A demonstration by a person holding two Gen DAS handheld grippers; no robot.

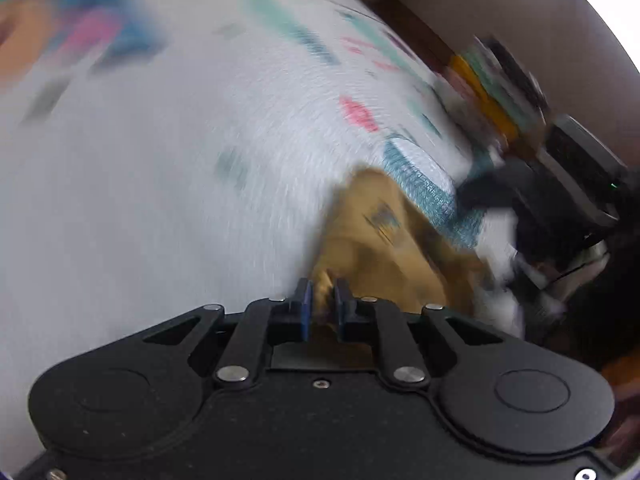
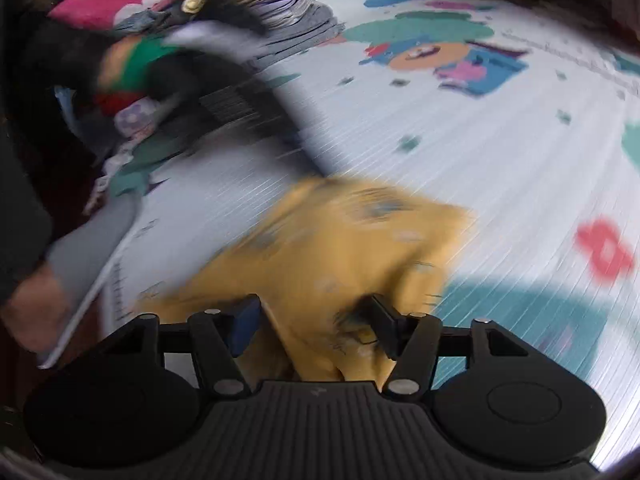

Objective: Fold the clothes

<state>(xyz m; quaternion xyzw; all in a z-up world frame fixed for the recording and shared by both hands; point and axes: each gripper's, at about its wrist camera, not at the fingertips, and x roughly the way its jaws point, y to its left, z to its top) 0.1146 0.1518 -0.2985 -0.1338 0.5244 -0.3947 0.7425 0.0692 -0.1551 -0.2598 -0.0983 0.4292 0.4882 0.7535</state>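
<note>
Left hand-held gripper [image 1: 322, 300] pinching blurred mustard-yellow garment [image 1: 380, 240], rumpled

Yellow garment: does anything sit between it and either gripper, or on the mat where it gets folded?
Nothing visible. The left gripper is shut on the yellow garment, and the cloth lies between the right gripper's open fingers. The patterned mat beyond looks bare; the clothes pile sits off to one side.

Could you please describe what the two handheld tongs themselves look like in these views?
Both the left tongs and the right tongs are matte black, with linkage arms on silver pivot pins, two round housings and blue finger pads. The right body is ribbed.
</note>
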